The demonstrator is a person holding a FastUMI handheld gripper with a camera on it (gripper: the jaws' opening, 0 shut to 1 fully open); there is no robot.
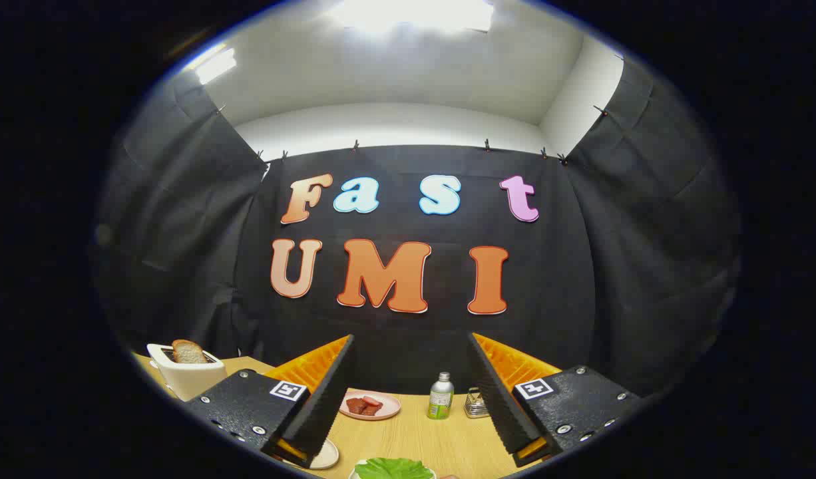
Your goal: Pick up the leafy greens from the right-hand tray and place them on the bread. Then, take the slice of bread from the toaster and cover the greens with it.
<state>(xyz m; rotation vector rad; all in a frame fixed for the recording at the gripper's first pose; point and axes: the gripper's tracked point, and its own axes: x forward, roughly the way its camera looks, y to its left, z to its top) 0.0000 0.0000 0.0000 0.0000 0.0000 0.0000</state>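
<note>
Above the wooden surface (408, 436) the gripper (408, 426) is held level, its jaws spread wide apart with nothing clamped between them. The greens (393, 468) are seen low between the two fingers, nearest the camera, as a bright leaf lying on a white tray (352, 474) of which only a sliver of rim can be made out.

Taking the greens as the landmark: a pink plate (370, 406) is set beyond them, a little to their left, and reddish pieces of meat (363, 404) are laid on it. A small bottle (440, 396) with a silver cap and green label is stood upright beyond the greens and to their right, near the pink plate but apart from it. Just to the right of the bottle, a small metal wire object (476, 403) is partly hidden by the right finger; what it is cannot be told. Close to the left of the greens, the edge of a pale plate (327, 455) is seen, mostly covered by the left finger. Far to the left of the greens and well beyond them, a white toaster (185, 374) is placed near the edge of the surface, and a slice of bread (189, 351) is stood upright in its slot, its top protruding.
</note>
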